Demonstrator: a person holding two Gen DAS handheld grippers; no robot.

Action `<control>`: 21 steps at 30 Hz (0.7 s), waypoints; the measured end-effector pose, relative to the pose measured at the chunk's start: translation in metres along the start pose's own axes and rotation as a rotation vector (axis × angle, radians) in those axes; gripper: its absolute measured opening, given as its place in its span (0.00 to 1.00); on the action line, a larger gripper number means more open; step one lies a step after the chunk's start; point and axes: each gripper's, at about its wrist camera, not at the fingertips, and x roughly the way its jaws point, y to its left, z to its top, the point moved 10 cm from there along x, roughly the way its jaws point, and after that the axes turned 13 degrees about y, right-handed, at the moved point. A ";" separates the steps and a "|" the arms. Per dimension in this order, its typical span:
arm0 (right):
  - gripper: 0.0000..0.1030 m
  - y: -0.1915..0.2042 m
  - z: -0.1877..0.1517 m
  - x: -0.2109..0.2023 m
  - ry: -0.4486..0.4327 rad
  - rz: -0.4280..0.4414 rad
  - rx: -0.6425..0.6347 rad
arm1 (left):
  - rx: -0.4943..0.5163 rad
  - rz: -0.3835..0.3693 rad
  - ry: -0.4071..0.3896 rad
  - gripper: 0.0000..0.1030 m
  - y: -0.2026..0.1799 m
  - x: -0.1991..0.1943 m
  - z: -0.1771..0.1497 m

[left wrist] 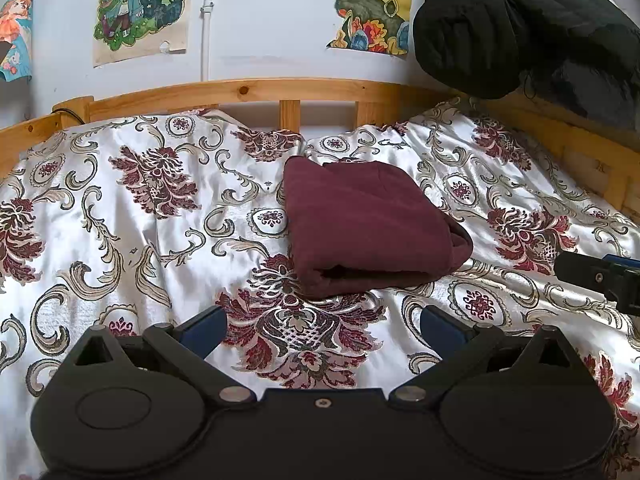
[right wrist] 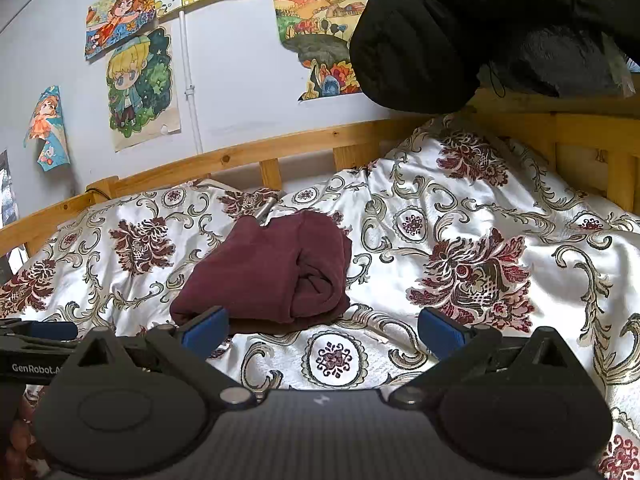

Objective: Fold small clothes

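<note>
Folding looked finished: maroon garment [left wrist: 368, 228] lay bundled on the bedspread [left wrist: 120, 216] just ahead of the left gripper [left wrist: 322, 330], ahead-left of the right gripper [right wrist: 322, 330]. Both spread, empty; next probably tidying or fetching another.

Soft, even daylight fills the room, bright enough to read every colour. The satin bedspread [left wrist: 132, 236] throws white glare along its creases, strongest at the near right. The folded garment [left wrist: 368, 232] casts only a faint shadow. Both views bow hard at the edges: the bed rail [left wrist: 248, 90] curves, corners go dark. Focus is sharp, slightly grainy on the black jacket [right wrist: 480, 28].
</note>
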 end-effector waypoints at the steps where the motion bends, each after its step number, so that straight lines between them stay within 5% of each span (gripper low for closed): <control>1: 1.00 0.000 0.000 0.000 0.000 0.000 0.000 | 0.000 0.000 0.000 0.99 0.000 0.000 0.000; 10: 1.00 0.001 -0.001 0.000 0.002 0.001 0.001 | 0.005 -0.007 0.012 0.99 0.001 0.002 -0.003; 15: 1.00 0.000 0.000 0.000 0.002 0.000 0.001 | 0.015 0.146 0.031 0.99 0.014 0.000 -0.001; 21: 1.00 0.001 -0.004 0.002 0.009 -0.002 0.005 | 0.032 0.152 0.011 0.99 0.015 -0.008 0.001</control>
